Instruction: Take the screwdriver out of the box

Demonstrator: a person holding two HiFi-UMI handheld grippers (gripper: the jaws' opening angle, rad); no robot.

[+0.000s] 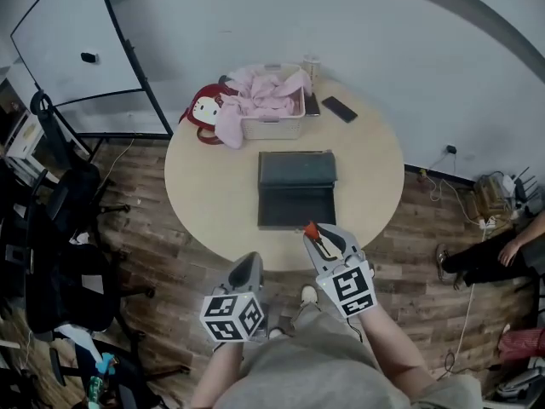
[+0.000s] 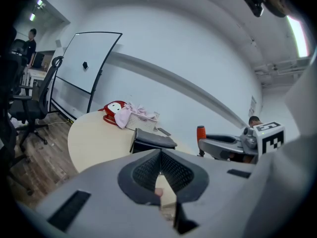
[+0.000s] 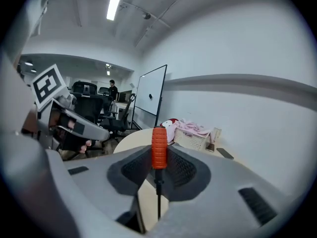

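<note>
The dark box lies open in the middle of the round table, and it also shows in the left gripper view as a dark box. My right gripper hovers over the table's near edge, shut on the screwdriver. In the right gripper view the screwdriver's orange handle stands upright between the jaws of the right gripper, its dark shaft pointing down. My left gripper hangs just off the near edge, left of the right one; its jaws meet with nothing between them.
A white basket of pink cloth, a red plush toy, a cup and a phone sit at the table's far side. A whiteboard and office chairs stand at left. A seated person is at right.
</note>
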